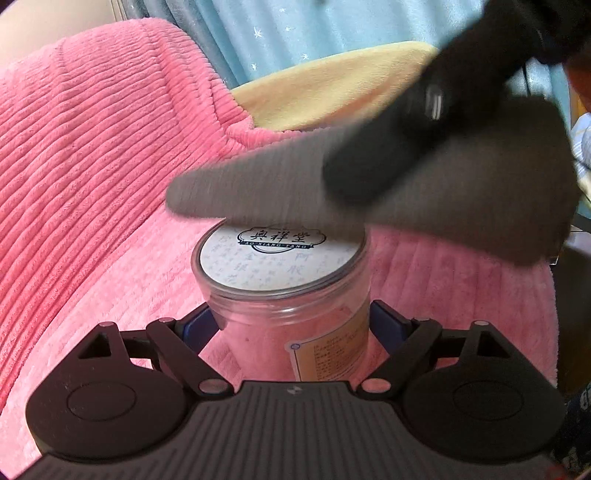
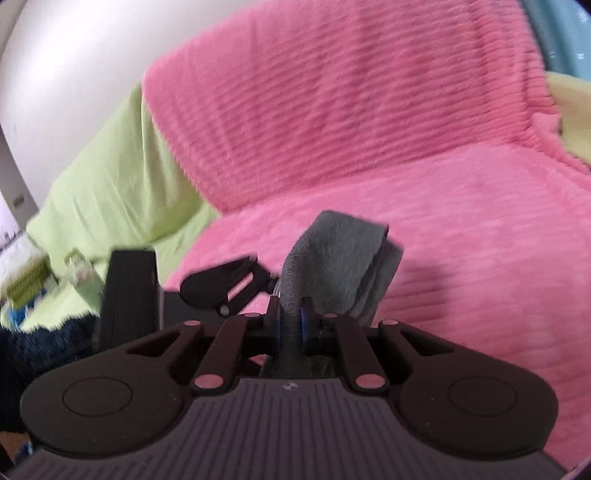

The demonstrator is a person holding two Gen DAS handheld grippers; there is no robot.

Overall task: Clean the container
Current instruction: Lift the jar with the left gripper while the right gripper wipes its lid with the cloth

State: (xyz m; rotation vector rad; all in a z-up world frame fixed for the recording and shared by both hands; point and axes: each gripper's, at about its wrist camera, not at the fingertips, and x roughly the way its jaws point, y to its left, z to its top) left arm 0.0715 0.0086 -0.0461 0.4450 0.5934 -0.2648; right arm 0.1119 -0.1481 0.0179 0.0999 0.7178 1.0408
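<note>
A clear plastic jar point(image 1: 284, 306) with a white printed lid point(image 1: 280, 258) stands upright between the blue pads point(image 1: 201, 321) of my left gripper point(image 1: 294, 321), which is shut on its body. A grey cloth point(image 1: 258, 184) lies across the far edge of the lid, blurred by motion. My right gripper point(image 1: 354, 177) comes in from the upper right, holding that cloth. In the right wrist view my right gripper point(image 2: 291, 325) is shut on the bunched grey cloth point(image 2: 340, 258). The cloth hides the jar there. The left gripper's black housing point(image 2: 129, 291) shows at the left.
A pink ribbed blanket point(image 1: 92, 166) covers the sofa seat and back under the jar. A yellow cushion point(image 1: 332, 85) and a blue curtain point(image 1: 295, 26) lie behind. A green sheet point(image 2: 110, 184) and small blurred items point(image 2: 29, 280) sit to the left.
</note>
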